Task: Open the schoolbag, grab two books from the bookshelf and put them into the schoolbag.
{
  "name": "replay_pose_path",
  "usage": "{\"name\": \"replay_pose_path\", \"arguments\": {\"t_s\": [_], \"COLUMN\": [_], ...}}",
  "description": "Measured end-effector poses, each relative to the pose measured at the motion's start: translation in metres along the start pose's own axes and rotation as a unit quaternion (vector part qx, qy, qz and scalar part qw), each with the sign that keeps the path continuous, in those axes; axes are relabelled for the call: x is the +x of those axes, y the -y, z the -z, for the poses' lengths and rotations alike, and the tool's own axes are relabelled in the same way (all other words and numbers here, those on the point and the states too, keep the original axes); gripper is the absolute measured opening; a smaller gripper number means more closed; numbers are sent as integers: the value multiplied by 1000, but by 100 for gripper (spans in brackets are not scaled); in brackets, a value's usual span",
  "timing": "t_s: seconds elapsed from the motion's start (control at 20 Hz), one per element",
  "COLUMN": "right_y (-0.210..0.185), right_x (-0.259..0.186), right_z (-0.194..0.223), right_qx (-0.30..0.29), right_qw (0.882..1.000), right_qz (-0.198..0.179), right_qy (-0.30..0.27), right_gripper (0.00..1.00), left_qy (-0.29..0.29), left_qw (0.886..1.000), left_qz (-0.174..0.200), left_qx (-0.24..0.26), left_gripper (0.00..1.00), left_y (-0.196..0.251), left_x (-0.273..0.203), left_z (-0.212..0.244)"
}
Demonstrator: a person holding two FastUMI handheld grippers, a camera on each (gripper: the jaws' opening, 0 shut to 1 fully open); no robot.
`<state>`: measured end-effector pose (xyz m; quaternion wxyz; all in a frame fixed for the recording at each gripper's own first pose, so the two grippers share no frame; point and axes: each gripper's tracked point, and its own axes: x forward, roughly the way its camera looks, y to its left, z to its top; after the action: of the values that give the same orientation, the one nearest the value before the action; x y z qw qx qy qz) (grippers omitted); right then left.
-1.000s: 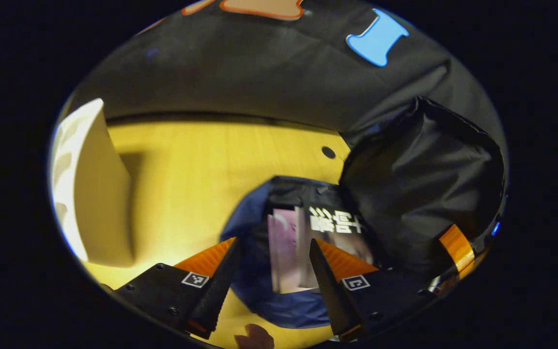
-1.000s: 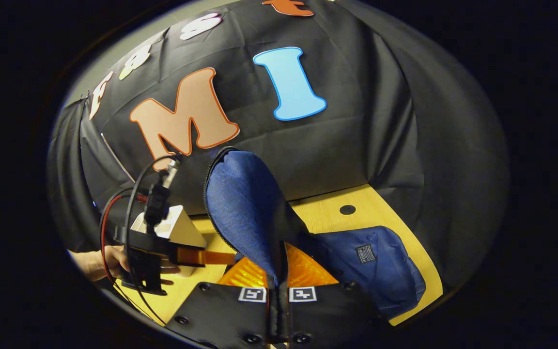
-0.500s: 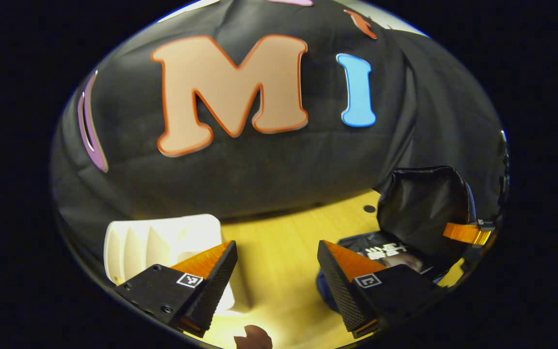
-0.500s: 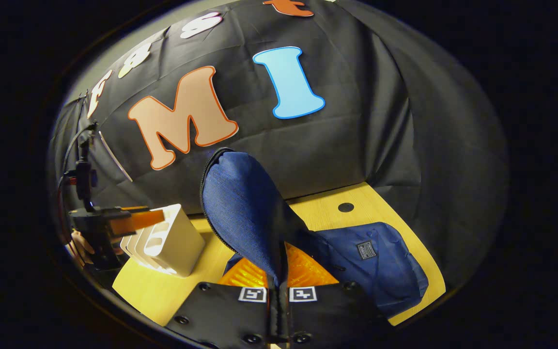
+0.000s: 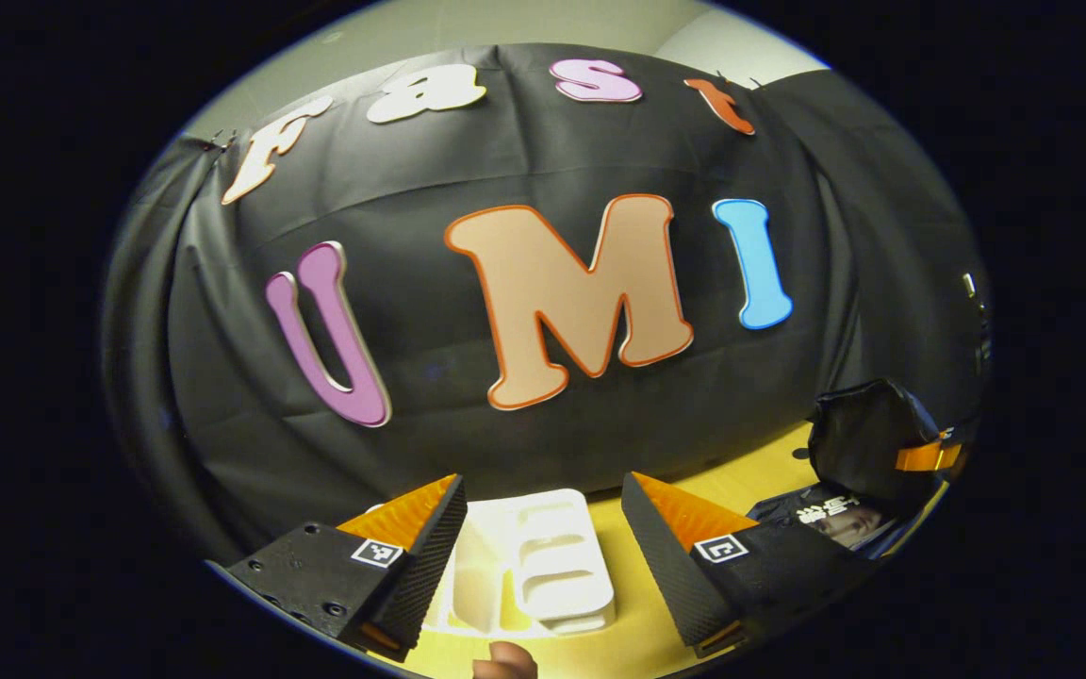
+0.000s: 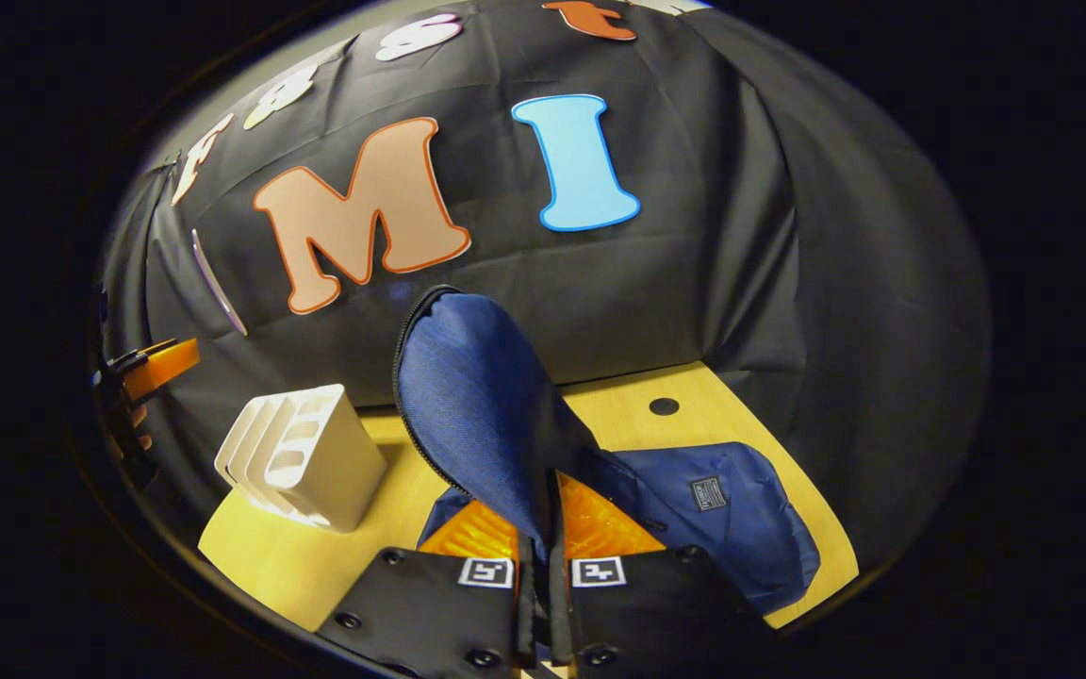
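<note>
Left gripper (image 5: 540,528): jaws wide open above white plastic slotted bookshelf (image 5: 543,561). Right gripper (image 6: 543,556): jaws clamped on blue fabric schoolbag flap (image 6: 477,396).

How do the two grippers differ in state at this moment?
The left gripper stands open with nothing between its fingers, while the right gripper is shut on the schoolbag flap. The left gripper faces the white bookshelf; the right gripper holds the flap raised over the schoolbag. Both are above the yellow table.

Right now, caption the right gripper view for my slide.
Right gripper pinches the blue schoolbag's flap upright; white bookshelf stands left on the table.
</note>
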<state>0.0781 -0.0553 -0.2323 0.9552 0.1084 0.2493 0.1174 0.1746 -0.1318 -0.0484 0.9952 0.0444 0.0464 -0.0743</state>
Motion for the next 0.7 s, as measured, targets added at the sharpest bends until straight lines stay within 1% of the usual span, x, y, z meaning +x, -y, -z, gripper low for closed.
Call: {"name": "replay_pose_path", "arguments": {"t_s": [0.05,0.1,0.15,0.2,0.25,0.3,0.35,0.4,0.45,0.5,0.6,0.65,0.7], "right_y": [-7,-15,-21,-21,-26,-36,-44,-50,-56,-66,-81,-88,-91], "right_x": [-3,1,1,1,2,-1,-4,-9,-15,-22,-35,-40,-45], "right_z": [0,-1,-6,-8,-9,-12,-15,-18,-23,-28,-38,-41,-43], "right_qx": [1,2,-5,-18,-26,-27,-28,-32,-35,-34,-33,-34,-35], "right_qw": [1000,1000,1000,1000,1000,999,999,999,999,998,997,997,996], "right_qz": [-8,-15,-14,-4,-5,-9,-14,-14,-15,-21,-30,-32,-32], "right_qy": [-2,3,11,13,16,17,23,28,36,46,61,68,72], "right_gripper": [12,26,41,55,70,84,99,100,100,100,100,100,100], "left_qy": [-3,-3,-3,-2,2,5,9,12,11,11,13,17,15], "left_qw": [1000,1000,1000,1000,1000,1000,1000,1000,1000,999,999,999,999], "left_qz": [-5,-8,-13,-15,-17,-19,-20,-22,-23,-26,-28,-29,-29], "left_qx": [-8,-13,-15,-14,-14,-13,-13,-15,-16,-16,-18,-19,-18], "left_gripper": [96,95,100,100,100,95,96,100,96,100,96,100,100], "left_y": [-10,-16,-24,-29,-34,-38,-42,-44,-47,-50,-56,-59,-61], "left_x": [-10,-13,-18,-21,-24,-26,-28,-32,-35,-39,-48,-53,-59], "left_z": [-2,-4,-2,-2,-4,-6,-10,-10,-9,-8,-9,-9,-8]}}
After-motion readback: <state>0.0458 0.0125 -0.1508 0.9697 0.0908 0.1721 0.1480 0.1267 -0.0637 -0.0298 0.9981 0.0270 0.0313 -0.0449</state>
